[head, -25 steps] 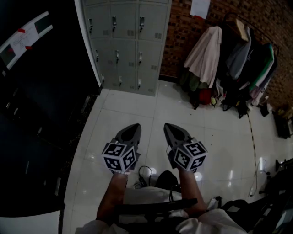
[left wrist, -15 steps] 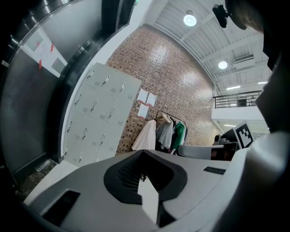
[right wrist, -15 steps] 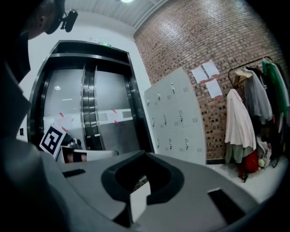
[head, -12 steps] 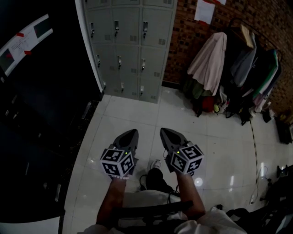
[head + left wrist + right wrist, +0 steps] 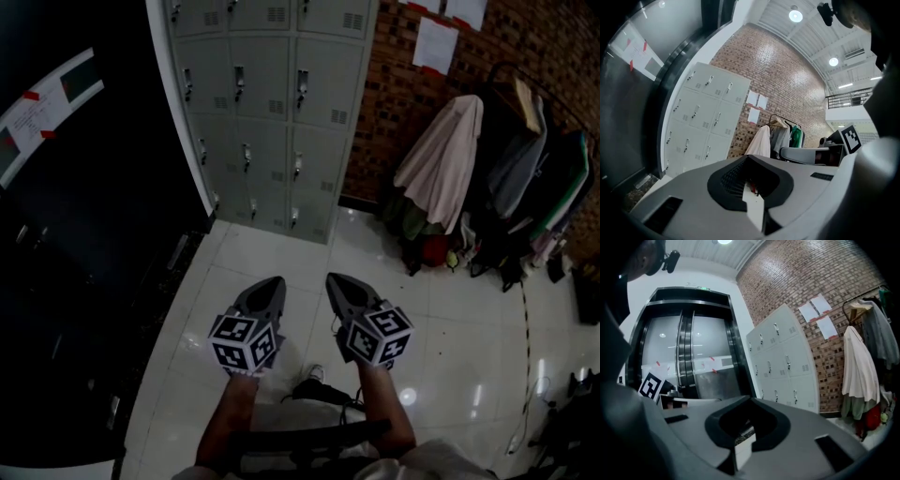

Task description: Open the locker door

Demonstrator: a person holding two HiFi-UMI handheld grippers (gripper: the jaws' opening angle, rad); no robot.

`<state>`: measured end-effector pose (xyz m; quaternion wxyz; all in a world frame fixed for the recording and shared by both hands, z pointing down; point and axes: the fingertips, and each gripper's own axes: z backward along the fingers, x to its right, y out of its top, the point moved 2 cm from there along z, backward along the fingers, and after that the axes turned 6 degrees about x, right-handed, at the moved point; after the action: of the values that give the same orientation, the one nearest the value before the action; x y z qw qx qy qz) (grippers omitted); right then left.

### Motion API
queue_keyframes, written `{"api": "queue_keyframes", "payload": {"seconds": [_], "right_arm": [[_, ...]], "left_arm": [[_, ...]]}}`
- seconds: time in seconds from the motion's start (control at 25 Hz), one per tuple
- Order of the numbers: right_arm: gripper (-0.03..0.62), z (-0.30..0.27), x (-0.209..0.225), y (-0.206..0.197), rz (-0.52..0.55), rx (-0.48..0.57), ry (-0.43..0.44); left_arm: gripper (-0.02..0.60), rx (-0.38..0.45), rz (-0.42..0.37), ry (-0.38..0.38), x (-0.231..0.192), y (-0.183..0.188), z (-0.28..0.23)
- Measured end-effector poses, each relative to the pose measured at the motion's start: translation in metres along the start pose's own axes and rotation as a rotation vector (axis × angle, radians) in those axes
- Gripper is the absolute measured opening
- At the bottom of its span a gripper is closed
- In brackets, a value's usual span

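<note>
Left tool (image 5: 271, 282), right tool (image 5: 336, 279) nearer lockers (image 5: 272, 103), shut

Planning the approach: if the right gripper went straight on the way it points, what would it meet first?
Most likely the lower doors of the grey lockers; only floor lies before the right gripper. Depth is unclear.
</note>
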<state>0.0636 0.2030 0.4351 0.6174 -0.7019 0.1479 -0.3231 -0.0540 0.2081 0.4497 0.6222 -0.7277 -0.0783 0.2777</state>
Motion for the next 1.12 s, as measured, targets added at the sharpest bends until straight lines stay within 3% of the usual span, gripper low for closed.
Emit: {"api": "queue_keyframes", "payload": {"seconds": [0.44, 0.8, 1.12], "right_arm": [[0.004, -0.053, 0.113, 0.028, -0.034, -0.013, 0.034], [0.005, -0.098, 0.123, 0.008, -0.058, -0.069, 0.082], [0.005, -0.156, 0.146, 0.013, -0.052, -0.042, 0.05]], "left_arm": [[-0.008, 0.009, -0.012, 0.059, -0.007, 0.015, -0.126], [-0.008, -0.004, 0.011, 0.098, -0.043, 0.014, -0.153], [-0.008, -0.013, 0.009, 0.044, -0.084, 0.024, -0.199]]}}
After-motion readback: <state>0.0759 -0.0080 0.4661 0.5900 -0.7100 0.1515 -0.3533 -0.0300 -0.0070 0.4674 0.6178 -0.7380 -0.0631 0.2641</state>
